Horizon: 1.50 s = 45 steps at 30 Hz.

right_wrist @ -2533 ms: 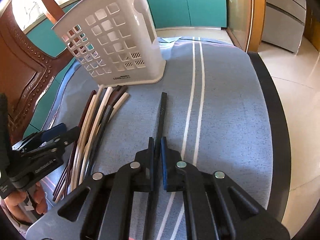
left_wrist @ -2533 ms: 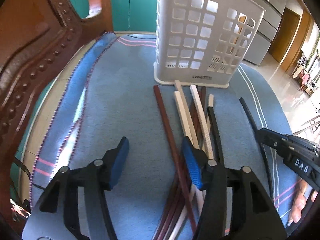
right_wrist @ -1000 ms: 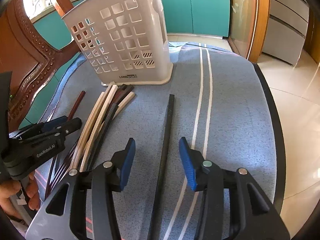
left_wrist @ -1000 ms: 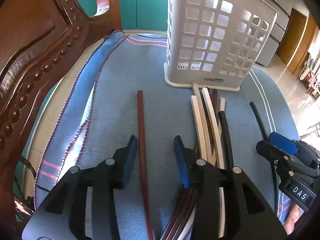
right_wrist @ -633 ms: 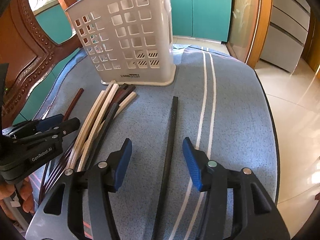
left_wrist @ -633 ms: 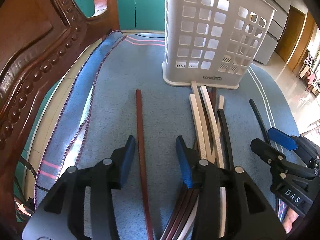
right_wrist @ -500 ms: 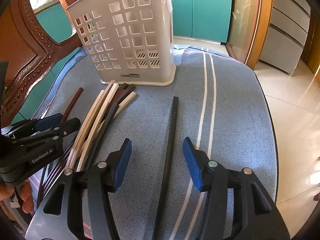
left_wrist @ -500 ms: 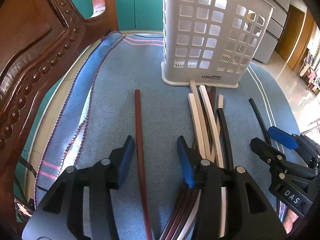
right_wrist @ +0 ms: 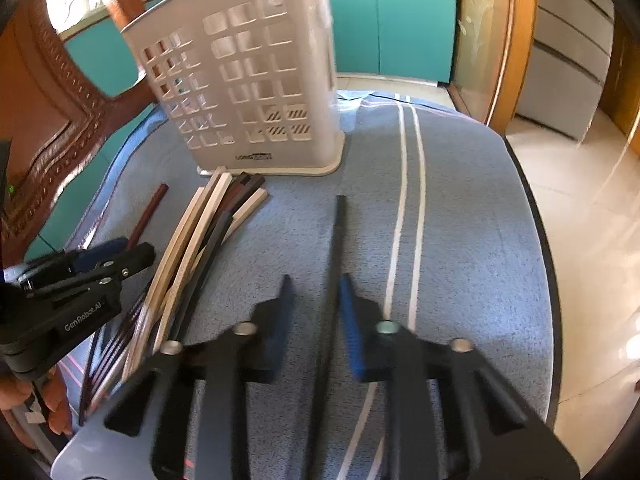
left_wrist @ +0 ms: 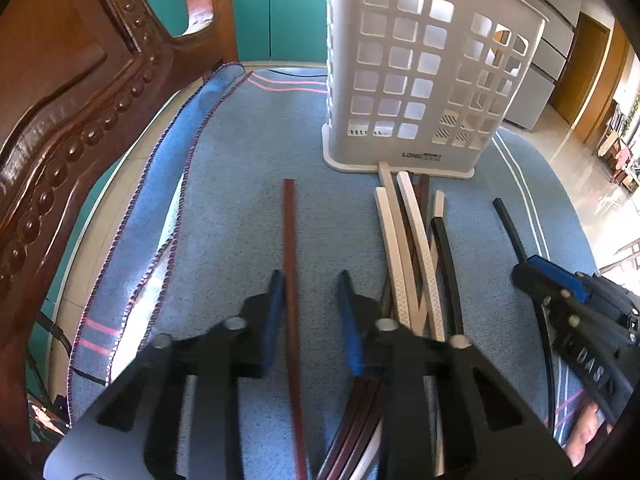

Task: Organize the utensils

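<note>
A white perforated utensil basket (left_wrist: pixel 420 80) stands upright on a blue cloth (left_wrist: pixel 240 184); it also shows in the right wrist view (right_wrist: pixel 256 88). A pile of white, brown and black chopsticks (left_wrist: pixel 416 248) lies in front of it. My left gripper (left_wrist: pixel 310 292) is open, its jaws either side of a single red-brown chopstick (left_wrist: pixel 290 248) lying on the cloth. My right gripper (right_wrist: pixel 314 300) is open around a single black chopstick (right_wrist: pixel 339 232), which also shows in the left wrist view (left_wrist: pixel 508 224). The pile (right_wrist: pixel 200 248) lies to its left.
A carved wooden chair back (left_wrist: pixel 60 112) rises at the left. The cloth-covered table's dark edge (right_wrist: pixel 536 240) drops to a tiled floor (right_wrist: pixel 592 216) on the right. Teal cabinets (right_wrist: pixel 400 20) stand behind.
Both grippers' jaws have narrowed around their single chopsticks and both have moved forward a little. The chopsticks still lie on the cloth.
</note>
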Each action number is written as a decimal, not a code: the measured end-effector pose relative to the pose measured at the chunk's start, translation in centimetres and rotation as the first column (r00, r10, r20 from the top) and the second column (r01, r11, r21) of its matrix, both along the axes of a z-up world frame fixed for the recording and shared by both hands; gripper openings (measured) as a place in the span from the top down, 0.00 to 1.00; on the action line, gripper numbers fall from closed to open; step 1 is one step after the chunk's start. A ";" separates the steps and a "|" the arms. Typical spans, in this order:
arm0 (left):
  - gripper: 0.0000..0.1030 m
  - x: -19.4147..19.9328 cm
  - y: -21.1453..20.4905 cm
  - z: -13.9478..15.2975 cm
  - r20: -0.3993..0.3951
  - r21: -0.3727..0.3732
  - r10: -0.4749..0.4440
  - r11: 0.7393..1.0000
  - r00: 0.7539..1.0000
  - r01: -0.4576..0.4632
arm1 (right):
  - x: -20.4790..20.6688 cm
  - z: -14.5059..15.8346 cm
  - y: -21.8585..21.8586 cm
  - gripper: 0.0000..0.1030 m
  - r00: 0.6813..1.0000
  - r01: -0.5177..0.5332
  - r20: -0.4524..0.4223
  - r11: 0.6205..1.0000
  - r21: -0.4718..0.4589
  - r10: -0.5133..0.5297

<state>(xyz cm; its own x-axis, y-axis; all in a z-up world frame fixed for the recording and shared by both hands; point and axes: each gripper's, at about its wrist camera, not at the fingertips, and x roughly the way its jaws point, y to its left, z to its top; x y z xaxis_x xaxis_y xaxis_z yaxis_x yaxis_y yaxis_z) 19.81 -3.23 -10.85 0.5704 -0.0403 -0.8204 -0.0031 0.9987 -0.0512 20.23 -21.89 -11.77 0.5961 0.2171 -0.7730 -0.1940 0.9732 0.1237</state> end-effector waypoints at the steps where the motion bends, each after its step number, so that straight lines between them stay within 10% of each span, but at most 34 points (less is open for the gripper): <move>1: 0.82 0.0 0.1 0.0 -0.002 -0.005 0.000 1.000 1.000 0.000 | 0.1 0.0 -0.3 0.92 1.000 0.005 -0.007 1.000 0.012 -0.005; 23: 0.93 -1.4 -0.3 0.8 -0.017 -0.027 -0.016 1.000 1.000 0.015 | -0.7 1.1 0.1 0.93 0.999 -0.011 0.033 0.999 -0.044 0.013; 29: 0.86 -0.7 -0.5 0.3 -0.019 0.000 -0.012 1.000 1.000 0.012 | -0.7 1.0 0.1 0.91 0.999 -0.026 0.031 0.999 -0.043 0.027; 36: 0.60 -0.3 -1.1 0.0 0.003 0.055 -0.005 0.998 1.000 0.005 | -0.5 -0.3 1.2 0.67 0.999 -0.030 0.019 0.993 -0.114 0.033; 45: 0.64 0.4 -0.7 -0.2 0.011 0.038 -0.004 0.999 1.000 0.003 | -0.6 -0.5 1.5 0.71 0.999 -0.033 0.026 0.989 -0.146 0.038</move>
